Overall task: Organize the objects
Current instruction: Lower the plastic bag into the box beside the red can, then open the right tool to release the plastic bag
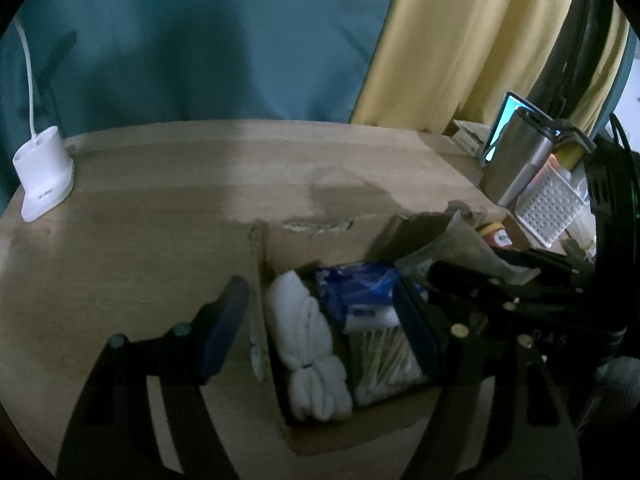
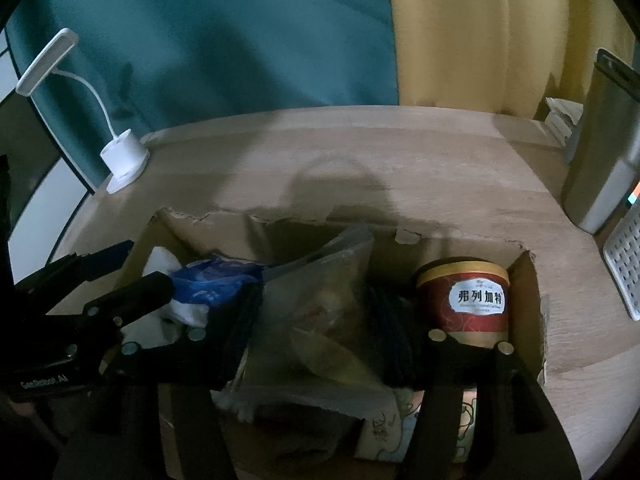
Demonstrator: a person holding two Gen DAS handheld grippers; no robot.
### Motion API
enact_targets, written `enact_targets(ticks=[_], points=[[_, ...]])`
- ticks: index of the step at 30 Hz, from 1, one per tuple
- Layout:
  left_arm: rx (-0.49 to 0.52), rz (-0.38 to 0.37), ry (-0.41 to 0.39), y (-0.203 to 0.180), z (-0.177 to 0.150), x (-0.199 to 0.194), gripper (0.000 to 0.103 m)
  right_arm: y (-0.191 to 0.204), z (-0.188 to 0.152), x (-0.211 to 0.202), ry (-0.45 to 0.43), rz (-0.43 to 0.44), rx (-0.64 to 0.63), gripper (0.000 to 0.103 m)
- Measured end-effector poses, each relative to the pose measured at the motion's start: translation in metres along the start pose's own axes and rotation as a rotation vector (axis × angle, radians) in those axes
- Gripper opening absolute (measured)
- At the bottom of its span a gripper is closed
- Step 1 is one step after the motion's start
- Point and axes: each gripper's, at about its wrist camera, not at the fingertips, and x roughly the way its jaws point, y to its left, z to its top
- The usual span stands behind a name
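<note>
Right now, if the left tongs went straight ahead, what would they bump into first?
Probably the white rolled towel in the cardboard box. It lies between the open left tongs, just ahead, though depth is hard to judge.

Torn cardboard box [image 2: 532, 300] holds an upright red can [image 2: 468, 300], clear bag [image 2: 320, 320], white cloth [image 1: 308, 344].

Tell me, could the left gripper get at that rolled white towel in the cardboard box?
Probably yes. The left gripper is open above the cardboard box, and the rolled white towel lies uncovered between its fingers, with nothing lying over it.
</note>
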Motion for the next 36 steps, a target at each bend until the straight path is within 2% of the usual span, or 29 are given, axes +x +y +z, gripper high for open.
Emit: enact_targets(ticks=[36], points=[[0.039, 0.002, -0.068, -0.028, -0.021, -0.060, 0.076, 0.008, -0.028, -0.065, -0.090, -0.021, -0.020, 0.064]])
